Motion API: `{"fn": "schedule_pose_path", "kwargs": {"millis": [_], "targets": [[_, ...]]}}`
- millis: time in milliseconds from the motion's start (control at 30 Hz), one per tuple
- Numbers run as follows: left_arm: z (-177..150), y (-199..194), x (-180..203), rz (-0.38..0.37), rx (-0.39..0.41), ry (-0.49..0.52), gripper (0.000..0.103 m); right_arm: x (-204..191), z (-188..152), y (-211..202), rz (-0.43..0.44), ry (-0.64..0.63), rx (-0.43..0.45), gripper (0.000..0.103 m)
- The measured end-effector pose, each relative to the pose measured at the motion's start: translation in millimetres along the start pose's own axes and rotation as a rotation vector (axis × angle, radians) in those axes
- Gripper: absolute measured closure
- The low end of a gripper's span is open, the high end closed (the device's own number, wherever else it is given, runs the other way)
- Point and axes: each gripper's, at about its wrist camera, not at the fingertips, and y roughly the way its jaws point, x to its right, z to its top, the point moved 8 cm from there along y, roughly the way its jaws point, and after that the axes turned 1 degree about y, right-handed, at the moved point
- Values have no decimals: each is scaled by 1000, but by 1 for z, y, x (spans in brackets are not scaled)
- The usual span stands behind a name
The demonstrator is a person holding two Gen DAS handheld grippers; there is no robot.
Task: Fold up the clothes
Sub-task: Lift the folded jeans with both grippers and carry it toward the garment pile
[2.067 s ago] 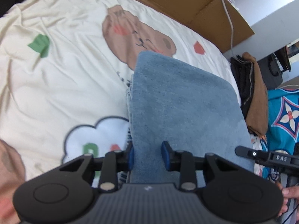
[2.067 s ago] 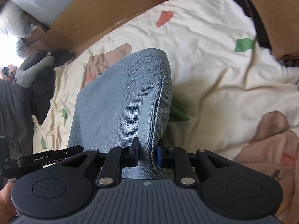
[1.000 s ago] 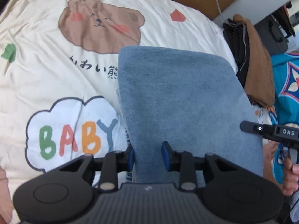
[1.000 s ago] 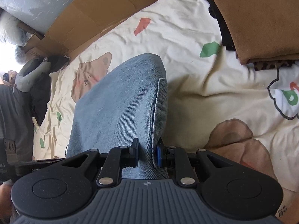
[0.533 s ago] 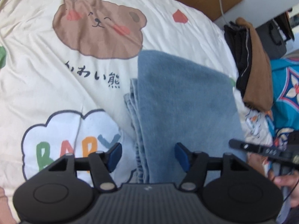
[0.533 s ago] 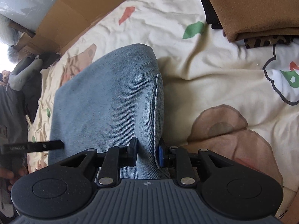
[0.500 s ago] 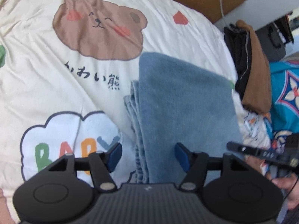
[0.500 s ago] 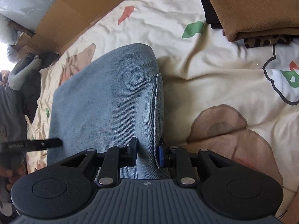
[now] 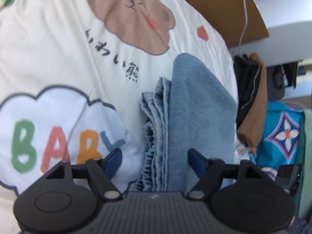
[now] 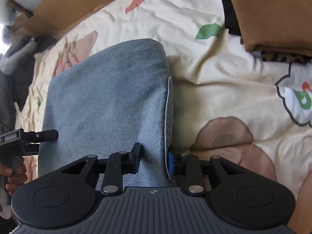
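Left wrist view: the left gripper (image 9: 154,160) stands wide, its blue-padded fingers (image 9: 113,160) spread on either side of the folded denim garment (image 9: 192,105) without pinching it. The garment runs from 6 o'clock up toward the centre, its stacked edges and gathered elastic waistband showing at the near left side. It lies on a cream bedsheet (image 9: 48,44) printed with a brown bear face (image 9: 134,13) at 12 o'clock, dark Japanese characters under the bear, and a white cloud at 9 o'clock lettered "BABY" (image 9: 58,146) in green, pink, orange and blue. At 3 o'clock sits a pile of black and brown clothes (image 9: 255,101), with a turquoise patterned cloth (image 9: 282,134) below it. Cardboard (image 9: 230,5) and a white cable (image 9: 244,13) lie at 1 o'clock.

Right wrist view: the right gripper (image 10: 154,160) is narrowed onto the near right edge of the denim garment, gripping it by the seam. The garment fills the centre. At 9 o'clock the other gripper's black bar carries a label reading roughly "GenRobot.AI" (image 10: 10,138), with a hand (image 10: 14,173) below it. Brown folded clothes (image 10: 273,13) rest at 1 o'clock over a leopard-print edge, and cardboard runs along 11 o'clock.
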Motion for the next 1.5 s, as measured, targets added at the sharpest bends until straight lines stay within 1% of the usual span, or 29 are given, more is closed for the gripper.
{"fn": "schedule_pose_path", "kwargs": {"millis": [67, 167, 200, 333, 467, 600, 633, 733, 767, 800, 833, 933, 1000, 1067, 1100, 1167, 1267, 1333, 1367, 1400, 1433, 1500], "targets": [[-3, 0, -3, -27, 11, -40, 27, -1, 0, 1, -13, -9, -7, 73], [-10, 3, -4, -80, 7, -119, 33, -1, 0, 1, -15, -16, -5, 72], [-11, 5, -1, -90, -3, -124, 35, 0, -1, 1, -11, -17, -1, 72], [-16, 9, 1, -102, -6, -123, 35, 5, -3, -2, 2, 20, 17, 71], [-15, 14, -1, -129, -9, -128, 30, 3, -2, -1, -16, 32, 16, 70], [-12, 18, 2, -149, -16, -124, 29, -1, 3, -4, -24, 3, 21, 69], [-11, 19, 3, -151, -19, -119, 29, -2, 4, -4, -17, -4, 26, 69], [-10, 22, 9, -150, -31, -88, 30, 4, 5, -4, 25, 24, 33, 65], [-9, 23, 11, -148, -37, -77, 30, 6, 5, -4, 39, 34, 36, 63], [-8, 24, 13, -146, -43, -68, 30, 9, 4, -4, 59, 62, 42, 55], [-8, 26, 14, -146, -49, -69, 30, 13, 3, -6, 77, 89, 51, 53], [-10, 31, 18, -150, -60, -73, 28, 20, 4, -8, 115, 137, 77, 51], [-11, 34, 21, -155, -70, -64, 27, 23, 7, -6, 129, 159, 81, 51], [-11, 35, 22, -159, -83, -55, 27, 21, 9, -1, 165, 168, 77, 49], [-10, 36, 22, -160, -91, -54, 28, 19, 10, 1, 174, 170, 78, 48], [-9, 37, 23, -157, -106, -48, 28, 15, 13, 9, 184, 164, 71, 48], [-10, 39, 26, -140, -115, -27, 28, 15, 14, 19, 195, 194, 76, 45], [-10, 40, 28, -133, -112, -18, 29, 15, 14, 24, 210, 221, 87, 45], [-9, 40, 29, -130, -109, -13, 32, 14, 13, 24, 216, 224, 90, 48], [-9, 39, 30, -129, -106, -4, 36, 11, 14, 23, 210, 211, 90, 52], [-9, 38, 31, -127, -107, 5, 38, 9, 15, 22, 203, 198, 91, 55], [-8, 37, 34, -125, -110, 23, 45, 5, 16, 16, 199, 156, 87, 65]]}}
